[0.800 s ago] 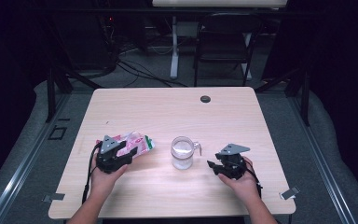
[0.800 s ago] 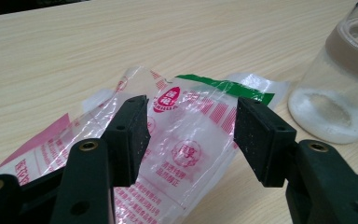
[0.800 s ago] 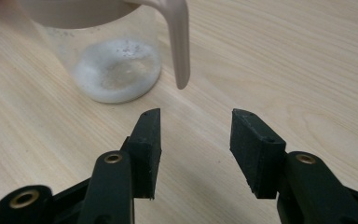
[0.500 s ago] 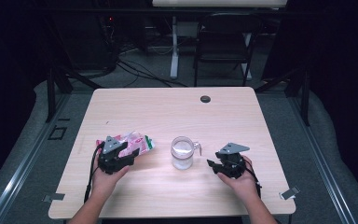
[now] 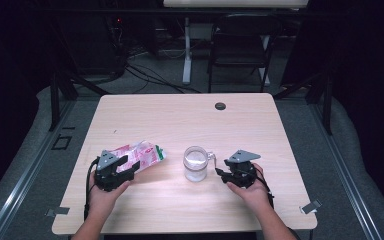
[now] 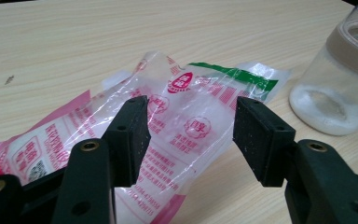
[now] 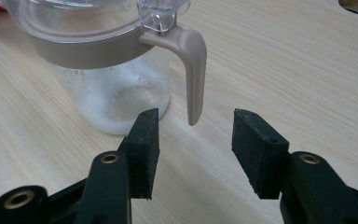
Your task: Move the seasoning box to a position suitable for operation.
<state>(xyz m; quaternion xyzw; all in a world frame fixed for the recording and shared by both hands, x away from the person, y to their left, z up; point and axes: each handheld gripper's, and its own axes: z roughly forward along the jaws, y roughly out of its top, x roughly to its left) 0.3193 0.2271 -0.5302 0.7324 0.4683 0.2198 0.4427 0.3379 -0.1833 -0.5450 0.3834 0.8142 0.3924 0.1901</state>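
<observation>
Plastic bag [image 6: 186, 126] bears red print, seemingly Chinese, unreadable.

packet [image 5: 139, 156] left of jar [image 5: 196, 163] on table [image 5: 180, 120], grippers outside them

A crumpled clear plastic bag with pink and red print and a green strip at one end [image 5: 139, 157] [image 6: 182, 116] lies flat on the pale wooden surface [image 5: 180, 120]. Just beside it, apart, stands an upright clear glass jar with a beige collar and curved beige handle [image 5: 196, 163] [image 7: 116, 60], a shallow layer of white powder at its bottom.
</observation>
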